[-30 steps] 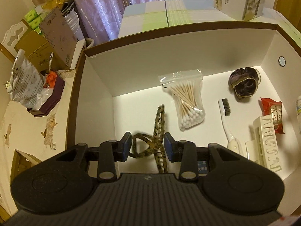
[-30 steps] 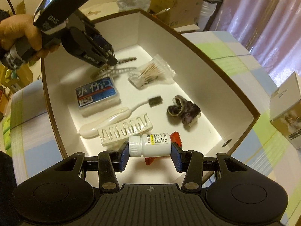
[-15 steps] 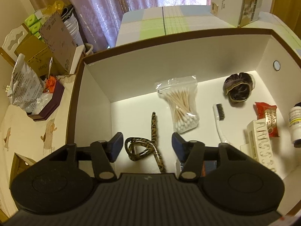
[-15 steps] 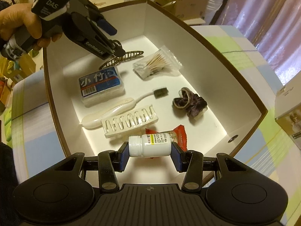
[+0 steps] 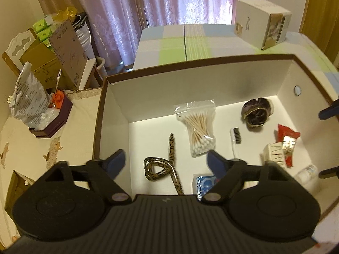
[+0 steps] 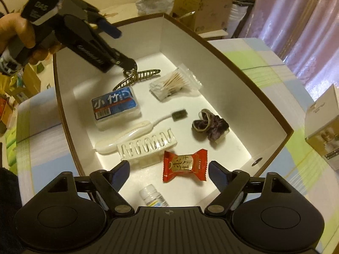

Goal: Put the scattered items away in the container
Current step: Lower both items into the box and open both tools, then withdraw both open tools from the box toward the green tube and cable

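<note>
My right tongs (image 6: 167, 170) have just spread and dropped the pill bottle (image 6: 153, 196) into the box (image 6: 222, 48), beside the red candy (image 6: 185, 165). My left tongs (image 5: 165, 162) are spread too, the hair clip (image 5: 164, 167) released below. Everything seems inside.

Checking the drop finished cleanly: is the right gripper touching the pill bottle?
Apart. The right wrist view shows the right gripper open, the pill bottle lying between and clear of both fingers.

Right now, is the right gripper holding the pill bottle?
No, the right gripper is open with empty fingers, and the pill bottle lies on the floor of the box below them.
</note>
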A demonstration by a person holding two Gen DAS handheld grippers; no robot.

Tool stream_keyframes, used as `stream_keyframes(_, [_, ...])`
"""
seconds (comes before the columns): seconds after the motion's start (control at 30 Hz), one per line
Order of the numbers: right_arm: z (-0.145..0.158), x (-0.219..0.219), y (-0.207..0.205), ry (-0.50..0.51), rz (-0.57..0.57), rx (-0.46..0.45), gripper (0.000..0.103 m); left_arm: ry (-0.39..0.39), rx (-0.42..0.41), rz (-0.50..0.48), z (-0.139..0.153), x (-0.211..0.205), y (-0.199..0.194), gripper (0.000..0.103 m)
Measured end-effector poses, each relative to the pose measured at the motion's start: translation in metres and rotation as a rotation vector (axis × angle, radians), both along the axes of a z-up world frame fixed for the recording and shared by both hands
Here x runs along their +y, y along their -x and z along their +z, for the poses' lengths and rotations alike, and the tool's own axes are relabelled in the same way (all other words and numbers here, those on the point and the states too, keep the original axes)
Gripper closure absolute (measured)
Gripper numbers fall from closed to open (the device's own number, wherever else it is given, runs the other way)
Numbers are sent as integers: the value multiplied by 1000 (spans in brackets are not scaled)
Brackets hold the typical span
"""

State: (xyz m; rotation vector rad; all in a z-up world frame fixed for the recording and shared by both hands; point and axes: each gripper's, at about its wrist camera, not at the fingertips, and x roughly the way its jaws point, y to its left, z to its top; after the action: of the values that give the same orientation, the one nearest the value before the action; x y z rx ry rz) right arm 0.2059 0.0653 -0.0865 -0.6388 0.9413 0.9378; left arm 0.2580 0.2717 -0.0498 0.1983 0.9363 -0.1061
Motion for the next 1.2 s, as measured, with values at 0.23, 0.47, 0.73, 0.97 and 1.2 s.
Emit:
stream_keyframes(0.23, [9,-7,7,-52,-57,-34,2,15,-39,-8,20,-2,22,5])
stream_keyframes(0.47, [21,-20,19,-106,-123,-51,2,44,-75,18,45,2,48,2])
stream_keyframes(0.73, [37,-44,45,-179,-176,-57,2,88,-90,26,65,5,86,2])
stream_keyframes(0.97, [46,-57,73,-211,-183,-64,2,108,-69,25,68,0,117,2])
stream_keyframes(1.2, [52,-69,94,-244,-195,-60,2,131,-44,32,66,-12,141,2])
